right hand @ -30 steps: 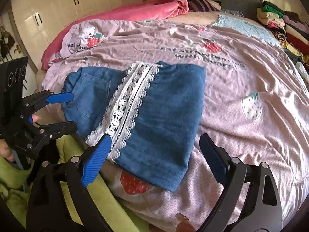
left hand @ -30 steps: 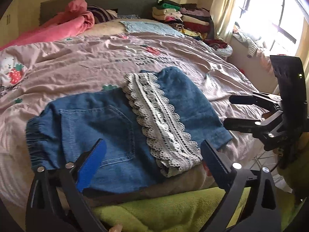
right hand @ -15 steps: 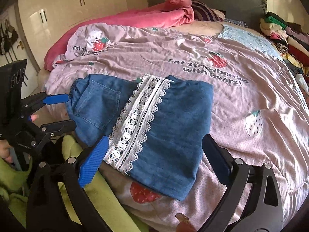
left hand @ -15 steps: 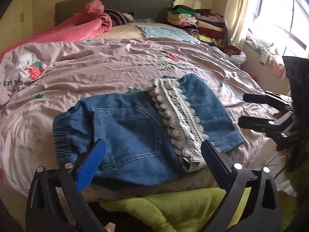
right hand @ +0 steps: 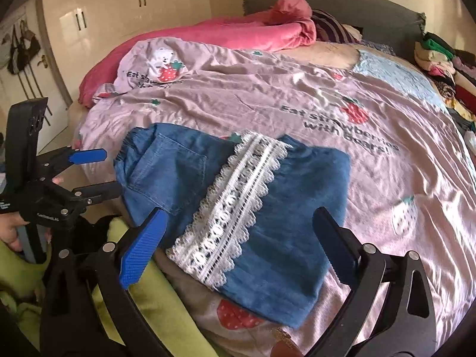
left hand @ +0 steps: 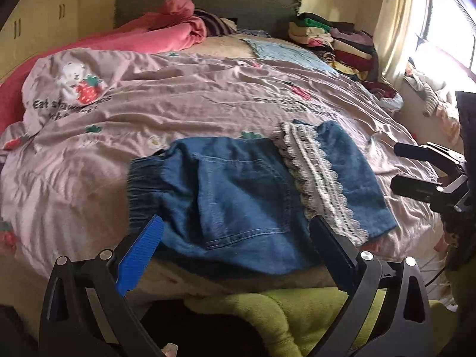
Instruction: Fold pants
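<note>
Blue denim pants (left hand: 238,196) with a white lace hem band (left hand: 321,178) lie folded over on themselves at the near edge of the bed; they also show in the right wrist view (right hand: 267,208). The lace (right hand: 238,217) crosses the middle, the elastic waist is at the left. My left gripper (left hand: 235,247) is open and empty, just short of the pants' near edge. My right gripper (right hand: 238,238) is open and empty, held above the lace end and the folded leg. Each gripper also shows in the other's view: the right one (left hand: 416,172), the left one (right hand: 92,172).
The pink strawberry-print duvet (right hand: 327,95) covers the bed. A pink blanket (left hand: 154,38) lies by the headboard. Stacked folded clothes (left hand: 336,41) sit at the far right corner. Green fabric (left hand: 297,312) is below the grippers at the bed's edge. Wardrobe doors (right hand: 119,9) stand at left.
Both grippers have drawn back and up from the pants, which now look farther away and shifted right in the left view. Both stay open; the pants have not moved.
</note>
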A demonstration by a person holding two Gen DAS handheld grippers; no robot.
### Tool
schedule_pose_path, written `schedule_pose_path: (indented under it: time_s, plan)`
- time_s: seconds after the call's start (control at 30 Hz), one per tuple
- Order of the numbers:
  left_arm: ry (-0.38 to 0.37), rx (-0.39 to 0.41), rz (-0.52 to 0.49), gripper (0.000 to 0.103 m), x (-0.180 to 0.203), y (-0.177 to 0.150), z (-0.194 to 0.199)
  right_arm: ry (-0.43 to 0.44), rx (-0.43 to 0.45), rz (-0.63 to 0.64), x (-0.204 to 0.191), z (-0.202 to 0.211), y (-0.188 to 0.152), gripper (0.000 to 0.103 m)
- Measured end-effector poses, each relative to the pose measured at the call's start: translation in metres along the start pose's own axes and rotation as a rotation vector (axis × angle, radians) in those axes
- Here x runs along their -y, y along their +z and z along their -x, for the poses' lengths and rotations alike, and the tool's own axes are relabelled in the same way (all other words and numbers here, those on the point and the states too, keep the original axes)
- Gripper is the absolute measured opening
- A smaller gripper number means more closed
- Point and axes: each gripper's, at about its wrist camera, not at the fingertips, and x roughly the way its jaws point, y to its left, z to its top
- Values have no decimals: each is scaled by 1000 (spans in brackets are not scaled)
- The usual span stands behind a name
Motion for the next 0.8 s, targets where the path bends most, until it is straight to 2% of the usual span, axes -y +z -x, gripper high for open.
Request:
schedule_pose_path:
  time_s: [0.2,0.43,0.8]
  plan:
    - [55,-3,77,98,-33,-7,5,34,7,48,-17,-12,21,93]
    - [130,-47,155,98,-67,-18,3,89,-10,91,-39,-37,44,93]
    - [129,-104,194,98,-83,-28,-16,167,-62,192,-81,-85,82,93]
